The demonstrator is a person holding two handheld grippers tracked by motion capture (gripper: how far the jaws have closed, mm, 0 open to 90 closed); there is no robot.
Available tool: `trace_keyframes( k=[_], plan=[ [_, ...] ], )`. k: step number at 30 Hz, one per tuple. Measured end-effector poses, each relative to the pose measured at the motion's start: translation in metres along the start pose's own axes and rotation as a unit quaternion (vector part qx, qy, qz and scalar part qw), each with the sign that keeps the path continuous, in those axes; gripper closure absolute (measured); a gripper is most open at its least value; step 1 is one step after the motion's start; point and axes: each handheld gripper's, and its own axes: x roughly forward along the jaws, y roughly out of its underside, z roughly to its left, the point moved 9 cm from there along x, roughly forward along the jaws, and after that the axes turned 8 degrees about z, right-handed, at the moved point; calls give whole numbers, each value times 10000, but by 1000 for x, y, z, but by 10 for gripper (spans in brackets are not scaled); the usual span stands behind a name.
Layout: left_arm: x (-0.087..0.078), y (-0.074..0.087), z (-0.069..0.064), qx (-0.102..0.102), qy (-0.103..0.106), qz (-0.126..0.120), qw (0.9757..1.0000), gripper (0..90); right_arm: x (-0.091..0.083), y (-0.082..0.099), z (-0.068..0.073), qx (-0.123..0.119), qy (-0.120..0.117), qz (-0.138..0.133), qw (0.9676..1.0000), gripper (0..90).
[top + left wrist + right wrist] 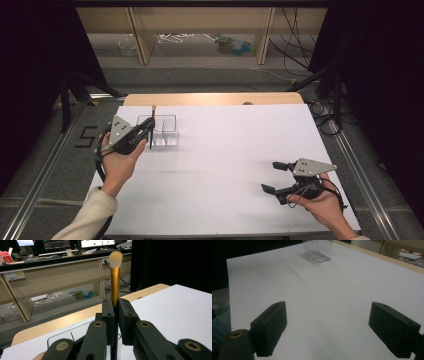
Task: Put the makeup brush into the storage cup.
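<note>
Nearest the person, at the right of the high view, the right tongs lie low over the white table in the person's right hand, pointing leftward across the sheet. Its jaws stand wide apart with nothing between them; in the right gripper view the two black pads frame only bare white surface, and the grey three-cornered plate sits on top of the tool.

Farther in, at the left edge of the table, the left hand holds the left tongs raised just beside a clear plastic organizer, a small see-through box with dividers. The jaws here are closed tight on a makeup brush, gripping its dark lower handle. The brush stands upright: the gold ferrule rises straight above the pads and the pale bristle tuft is at the top. In the high view the brush shows as a thin vertical stick at the near left side of the organizer; whether its lower end is inside a compartment or just in front of the wall I cannot tell.

Beyond the white sheet a strip of bare wood marks the table's far edge, and past that lies the floor with loose cables
</note>
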Motion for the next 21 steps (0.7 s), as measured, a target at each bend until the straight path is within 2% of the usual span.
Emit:
trace_keyframes(
  k=[19,21],
  plan=[
    [6,-5,0,-6,-3,-37,10000,834,0,0,0,2,-2,3,10000,158],
    [6,-6,0,-18,5,-45,10000,833,-1,1,-1,-1,36,75,10000,159]
  ],
)
